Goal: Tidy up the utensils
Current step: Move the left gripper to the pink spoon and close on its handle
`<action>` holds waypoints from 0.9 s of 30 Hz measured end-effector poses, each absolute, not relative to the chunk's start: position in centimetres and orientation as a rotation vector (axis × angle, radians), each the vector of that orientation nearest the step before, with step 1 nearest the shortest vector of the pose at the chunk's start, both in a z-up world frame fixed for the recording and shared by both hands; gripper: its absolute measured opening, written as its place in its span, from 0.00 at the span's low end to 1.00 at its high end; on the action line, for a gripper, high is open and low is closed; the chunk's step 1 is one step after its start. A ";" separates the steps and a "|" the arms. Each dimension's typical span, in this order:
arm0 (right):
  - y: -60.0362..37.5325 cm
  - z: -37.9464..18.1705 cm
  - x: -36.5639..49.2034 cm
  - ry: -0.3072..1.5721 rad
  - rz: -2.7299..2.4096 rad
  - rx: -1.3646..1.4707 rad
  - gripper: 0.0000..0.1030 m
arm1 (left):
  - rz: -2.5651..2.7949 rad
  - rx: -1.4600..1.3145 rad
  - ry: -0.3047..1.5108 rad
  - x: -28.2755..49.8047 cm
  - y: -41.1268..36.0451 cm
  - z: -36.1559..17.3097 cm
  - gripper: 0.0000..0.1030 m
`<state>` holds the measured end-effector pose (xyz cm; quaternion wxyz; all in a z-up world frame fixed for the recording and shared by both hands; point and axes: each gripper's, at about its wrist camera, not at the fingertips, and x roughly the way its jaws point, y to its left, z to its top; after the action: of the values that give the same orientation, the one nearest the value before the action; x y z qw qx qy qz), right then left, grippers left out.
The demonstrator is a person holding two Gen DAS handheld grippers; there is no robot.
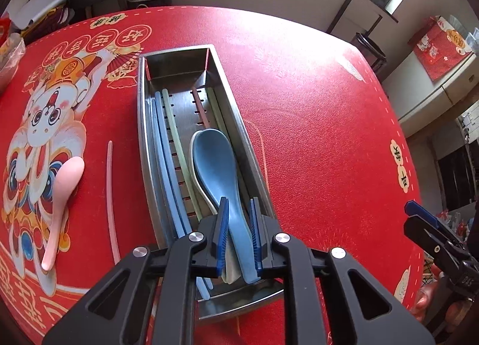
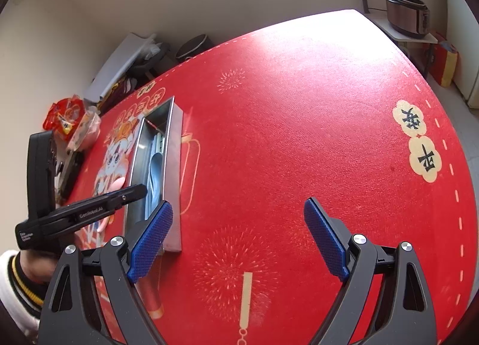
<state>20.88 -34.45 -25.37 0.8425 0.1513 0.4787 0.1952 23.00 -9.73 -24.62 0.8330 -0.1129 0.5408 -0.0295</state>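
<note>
Placing step: my left claw (image 1: 238, 234) clamps the blue spoon (image 1: 214, 162) inside the steel tray (image 1: 239, 123); right claw (image 2: 238, 240) gapes idle; release next, then pink spoon (image 1: 64, 192).

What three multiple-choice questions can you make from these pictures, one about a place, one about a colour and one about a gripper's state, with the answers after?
1. Where does the pale pink plastic spoon lie?
A. In the steel tray
B. On the red tablecloth, left of the tray
C. In the right gripper

2. What colour is the ceramic spoon between the left gripper's fingers?
A. Blue
B. Pink
C. White

3. How does the right gripper stand?
A. Shut on a chopstick
B. Shut on nothing
C. Open, holding nothing

Answers: 1 B, it rests on the red printed tablecloth beside the long stainless steel tray. 2 A, the blue ceramic spoon lies over the tray. 3 C, its blue pads stand wide apart over bare cloth.
</note>
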 end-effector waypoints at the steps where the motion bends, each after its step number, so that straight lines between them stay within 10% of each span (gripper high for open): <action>1: -34.4 -25.2 20.8 1.005 0.413 0.322 0.84 | -0.068 -0.249 1.129 22.6 -9.2 -24.1 0.14; 7: -32.8 -24.2 20.1 0.977 0.421 0.316 0.84 | -0.037 -0.273 1.032 19.5 -3.6 -21.4 0.30; 27: -18.5 -23.2 17.6 0.996 0.445 0.168 0.85 | -0.019 -0.297 1.085 14.9 10.7 -26.3 0.30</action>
<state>17.57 -18.51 -23.19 0.8515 0.0800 0.4732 0.2112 14.86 10.73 -26.27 0.8459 -0.1410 0.5143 -0.0092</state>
